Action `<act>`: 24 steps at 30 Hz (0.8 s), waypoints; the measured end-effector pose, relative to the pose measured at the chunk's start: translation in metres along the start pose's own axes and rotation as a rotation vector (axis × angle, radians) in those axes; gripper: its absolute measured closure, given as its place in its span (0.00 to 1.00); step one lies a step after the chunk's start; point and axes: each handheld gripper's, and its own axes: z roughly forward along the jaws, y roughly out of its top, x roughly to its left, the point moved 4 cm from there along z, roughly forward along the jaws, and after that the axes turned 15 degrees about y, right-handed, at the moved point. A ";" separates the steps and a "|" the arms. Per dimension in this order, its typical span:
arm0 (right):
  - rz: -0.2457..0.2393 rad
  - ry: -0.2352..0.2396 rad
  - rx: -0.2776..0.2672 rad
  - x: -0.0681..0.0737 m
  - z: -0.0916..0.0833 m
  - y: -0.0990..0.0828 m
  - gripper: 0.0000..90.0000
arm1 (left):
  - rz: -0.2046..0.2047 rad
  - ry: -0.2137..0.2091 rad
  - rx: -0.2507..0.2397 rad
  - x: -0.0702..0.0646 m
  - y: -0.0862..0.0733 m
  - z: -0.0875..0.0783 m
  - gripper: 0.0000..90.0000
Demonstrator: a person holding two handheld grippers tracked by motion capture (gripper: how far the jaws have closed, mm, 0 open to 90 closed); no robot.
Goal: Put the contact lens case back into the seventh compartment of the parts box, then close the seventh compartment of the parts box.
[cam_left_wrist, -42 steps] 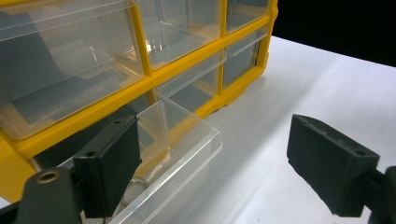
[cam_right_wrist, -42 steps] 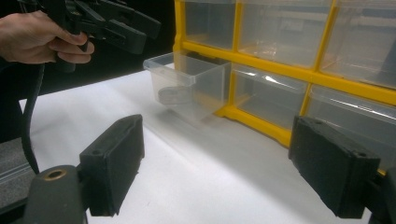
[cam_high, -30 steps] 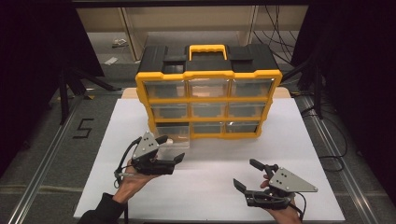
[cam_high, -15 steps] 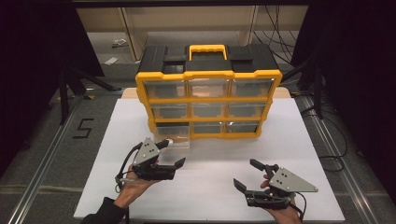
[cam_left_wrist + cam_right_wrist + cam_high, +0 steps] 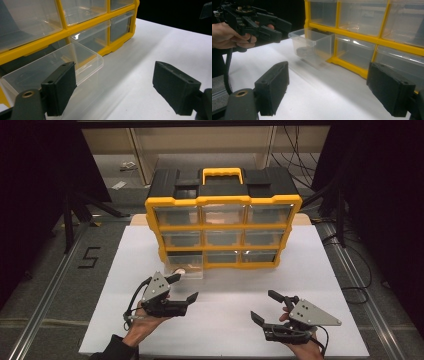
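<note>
Toward the far edge of the white table top (image 5: 330, 285) stands a yellow-framed organiser cabinet of nine clear plastic drawers (image 5: 223, 231), its bottom-left clear drawer (image 5: 186, 271) pulled out, seemingly to expose the small round object (image 5: 303, 52) lying inside. Just before that drawer hangs the left gripper (image 5: 182, 288), jaws wide apart and empty, apparently placed to reach in. Near the front edge waits the right gripper (image 5: 266, 307), equally open and holding nothing.

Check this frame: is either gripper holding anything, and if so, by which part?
Nothing is held. The left gripper is open beside the pulled-out clear drawer, with nothing between its jaws. The right gripper is open over the bare white tabletop.
</note>
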 end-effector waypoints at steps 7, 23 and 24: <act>-0.001 0.002 -0.003 0.001 0.000 0.000 0.21 | -0.009 -0.006 0.008 -0.002 -0.006 -0.004 0.21; 0.000 0.004 0.002 0.001 0.000 0.000 0.21 | -0.019 -0.008 0.061 -0.003 -0.022 0.000 0.21; -0.002 0.002 0.001 0.001 0.000 0.000 0.21 | -0.020 -0.007 0.065 -0.003 -0.023 0.002 0.21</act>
